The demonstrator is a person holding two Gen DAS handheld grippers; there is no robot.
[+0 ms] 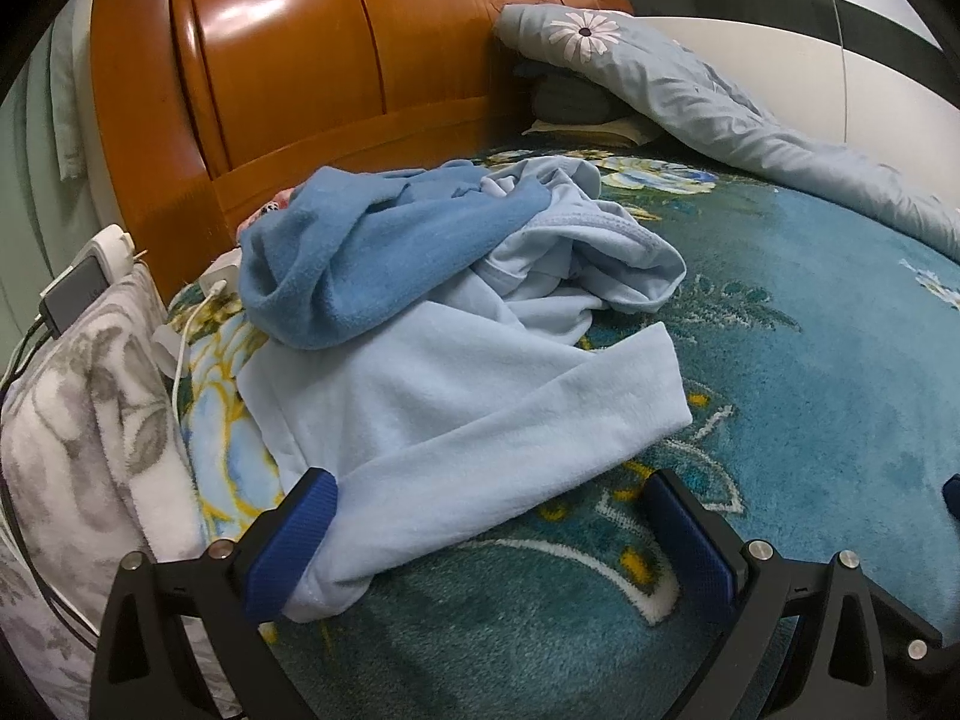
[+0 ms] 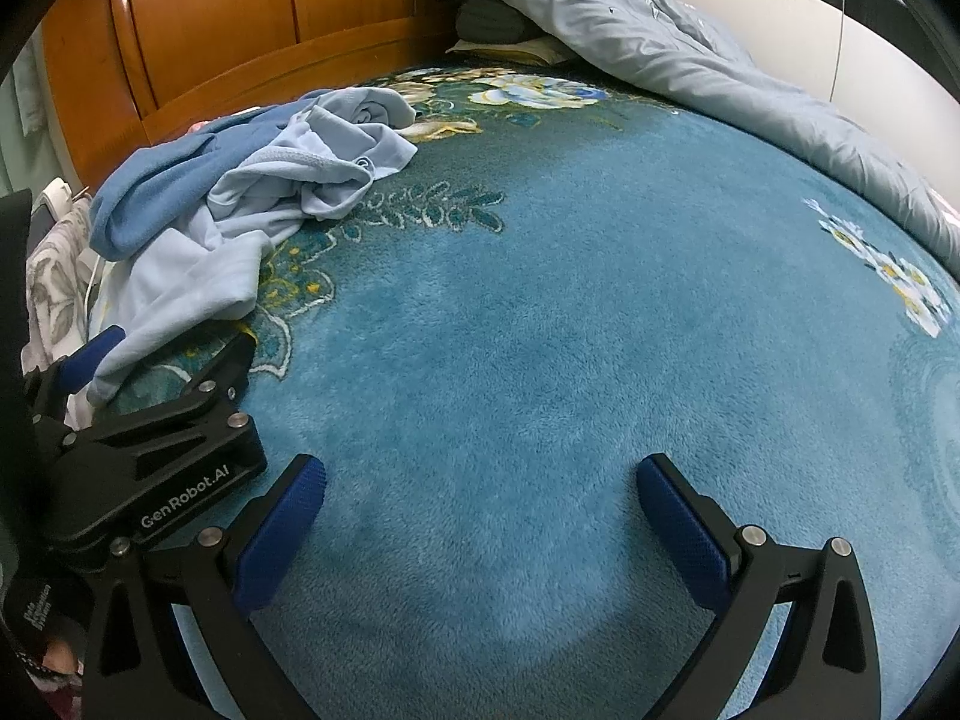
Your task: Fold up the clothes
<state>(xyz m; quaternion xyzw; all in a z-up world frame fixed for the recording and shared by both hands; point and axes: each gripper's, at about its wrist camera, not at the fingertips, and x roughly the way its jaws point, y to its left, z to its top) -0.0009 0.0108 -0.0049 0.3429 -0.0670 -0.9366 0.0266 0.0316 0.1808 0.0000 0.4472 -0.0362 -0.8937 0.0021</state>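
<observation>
1. Far left of the headboard: grey-flowered white blanket, bunched at the bed's edge, with a grey device and a white charger sitting on top.
2. Below the headboard, left part of the bed: white cable trailing over the teal floral bedspread, toward the clothes.
3. Just in front of the headboard: darker blue fleece heaped over the pale blue garment; thinner pale cloth with a stitched hem crumpled on its right side.
4. Out from the heap, away from the headboard: one pale sleeve stretched flat across the bedspread, cuff end lying between the fingers of the left hand-held gripper.
5. Left hand-held gripper: spread wide, left blue pad touching the cuff, right pad on the bedspread clear of the cloth; nothing clamped.
6. Right of the heap, farther from the headboard: right hand-held gripper, spread wide over bare bedspread, holding nothing, well apart from the clothes.
7. Right of the headboard: grey quilt with a daisy print draped along the far side of the bed, dark folded items tucked beneath its near end.
</observation>
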